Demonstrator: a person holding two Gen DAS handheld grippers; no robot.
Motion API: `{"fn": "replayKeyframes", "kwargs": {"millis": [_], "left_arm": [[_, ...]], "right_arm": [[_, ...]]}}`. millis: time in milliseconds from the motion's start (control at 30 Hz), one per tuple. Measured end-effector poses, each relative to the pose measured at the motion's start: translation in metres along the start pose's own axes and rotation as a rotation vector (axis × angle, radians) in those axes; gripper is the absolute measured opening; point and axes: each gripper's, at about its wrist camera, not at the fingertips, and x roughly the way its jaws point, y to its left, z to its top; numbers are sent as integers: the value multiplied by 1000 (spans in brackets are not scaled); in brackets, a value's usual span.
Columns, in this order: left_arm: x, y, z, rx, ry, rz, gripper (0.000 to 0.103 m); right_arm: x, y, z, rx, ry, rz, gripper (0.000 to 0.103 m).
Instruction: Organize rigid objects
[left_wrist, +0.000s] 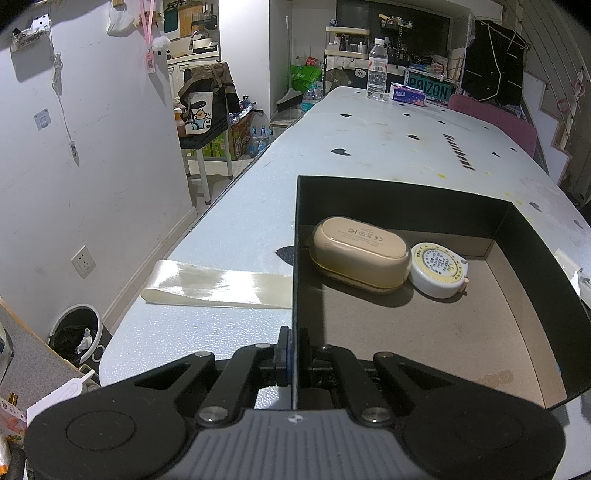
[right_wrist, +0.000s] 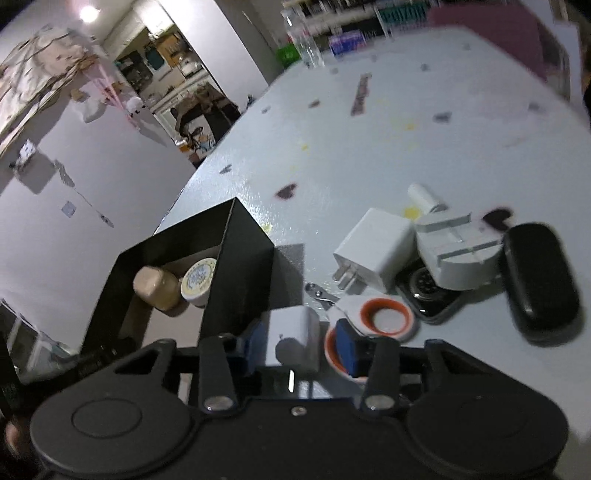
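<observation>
1. The left gripper (left_wrist: 293, 350) had its fingers closed tight on the near left wall of the black box (left_wrist: 406, 195), one finger outside the wall and one inside.
2. Ahead of those fingers, on the box floor, a beige oval case (left_wrist: 360, 254) lay touching a round white tape measure (left_wrist: 437, 269) on its right.
3. Left of the fingers, outside the wall, a cream ribbon (left_wrist: 218, 284) lay flat on the table (left_wrist: 388, 129).
4. The right gripper (right_wrist: 297, 345) held a small white cube (right_wrist: 293, 341) between its blue fingers (right_wrist: 347, 345); the fingers stood partly open, about the cube's width, and whether both pads pressed it could not be told through the blur.
5. Left of those fingers stood the same black box, with the beige case and tape measure inside.
6. Ahead and to the right lay a heap on the table: an orange-rimmed white ring (right_wrist: 386, 317), a white plug adapter (right_wrist: 376, 253), a grey-white tool (right_wrist: 458, 251), a dark watch face (right_wrist: 428, 291) and a black oval case (right_wrist: 539, 280).
</observation>
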Motion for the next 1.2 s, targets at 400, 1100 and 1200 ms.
{"fn": "replayKeyframes", "kwargs": {"millis": [400, 1100, 1200], "left_arm": [[0, 0, 0, 0, 1, 0, 2], [0, 0, 0, 0, 1, 1, 2], [0, 0, 0, 0, 1, 1, 2]], "right_arm": [[18, 11, 8, -67, 49, -22, 34], [-15, 1, -31, -111, 64, 7, 16], [-9, 5, -32, -125, 79, 8, 13]]}}
